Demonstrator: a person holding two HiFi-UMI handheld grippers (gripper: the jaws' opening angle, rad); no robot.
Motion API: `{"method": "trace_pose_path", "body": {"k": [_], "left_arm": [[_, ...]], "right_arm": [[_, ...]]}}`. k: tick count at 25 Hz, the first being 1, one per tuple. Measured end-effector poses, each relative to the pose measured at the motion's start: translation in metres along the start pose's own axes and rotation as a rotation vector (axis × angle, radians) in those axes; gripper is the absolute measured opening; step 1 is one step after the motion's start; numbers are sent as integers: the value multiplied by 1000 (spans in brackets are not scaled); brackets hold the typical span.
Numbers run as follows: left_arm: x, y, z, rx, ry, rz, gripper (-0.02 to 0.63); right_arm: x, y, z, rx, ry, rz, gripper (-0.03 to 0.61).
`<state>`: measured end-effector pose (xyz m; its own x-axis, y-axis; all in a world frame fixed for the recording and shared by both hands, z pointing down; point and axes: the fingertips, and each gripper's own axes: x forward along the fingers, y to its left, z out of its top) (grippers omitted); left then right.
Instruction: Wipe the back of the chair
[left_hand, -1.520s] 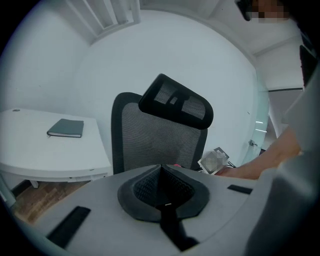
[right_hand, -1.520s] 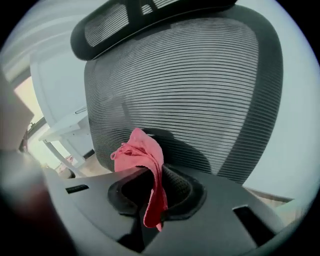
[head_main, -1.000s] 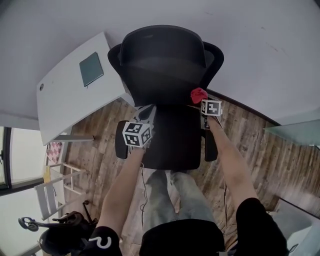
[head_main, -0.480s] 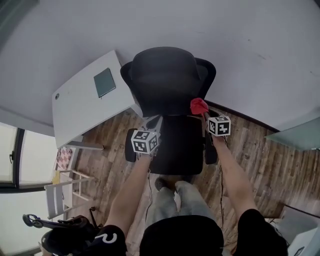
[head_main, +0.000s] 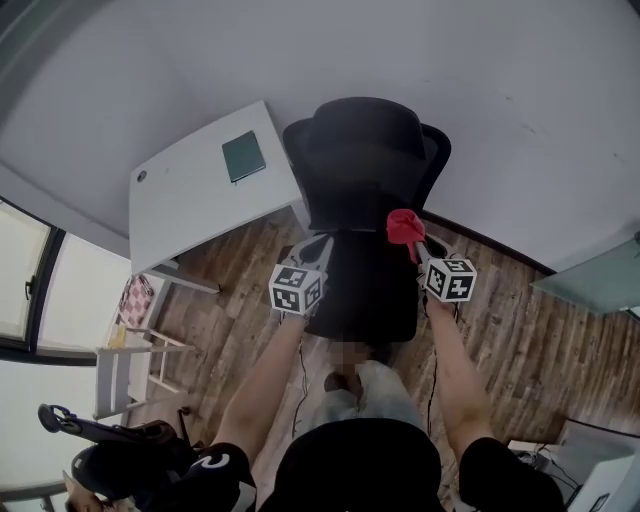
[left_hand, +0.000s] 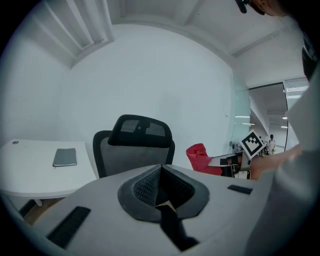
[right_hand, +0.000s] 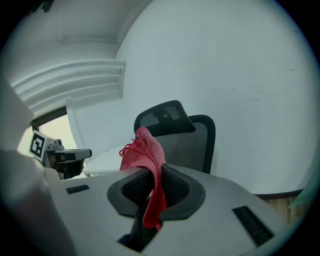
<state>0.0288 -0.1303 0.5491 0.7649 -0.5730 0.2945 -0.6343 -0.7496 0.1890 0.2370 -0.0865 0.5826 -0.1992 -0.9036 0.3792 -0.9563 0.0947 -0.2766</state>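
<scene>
A black mesh office chair (head_main: 365, 190) with a headrest faces me, its backrest (left_hand: 127, 155) toward the wall. My right gripper (head_main: 415, 240) is shut on a red cloth (head_main: 404, 226), held over the seat's right side just in front of the backrest (right_hand: 187, 142); the red cloth (right_hand: 147, 160) sticks up between the pads. My left gripper (head_main: 312, 245) hovers over the seat's left side, jaws closed with nothing in them. In the left gripper view the chair stands a short way ahead and the red cloth (left_hand: 201, 157) shows at the right.
A white desk (head_main: 205, 195) with a dark green notebook (head_main: 244, 156) stands left of the chair against the white wall. A white rack (head_main: 130, 370) and a black bag (head_main: 120, 460) sit at lower left on the wood floor (head_main: 520, 330). A glass panel (head_main: 590, 275) is at the right.
The view has drawn back from the chair, which now looks smaller and farther right. Both grippers stayed in front of the backrest; the right one still holds the cloth.
</scene>
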Motion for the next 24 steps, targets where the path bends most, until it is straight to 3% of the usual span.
{"method": "trace_pose_path", "body": {"k": [12, 24], "left_arm": [[-119, -1, 17, 13, -90, 11, 25], [-166, 9, 21, 41, -106, 19, 25]], "right_arm": [[-62, 115, 10, -91, -64, 28, 60], [-76, 156, 22, -124, -106, 41, 60]]}}
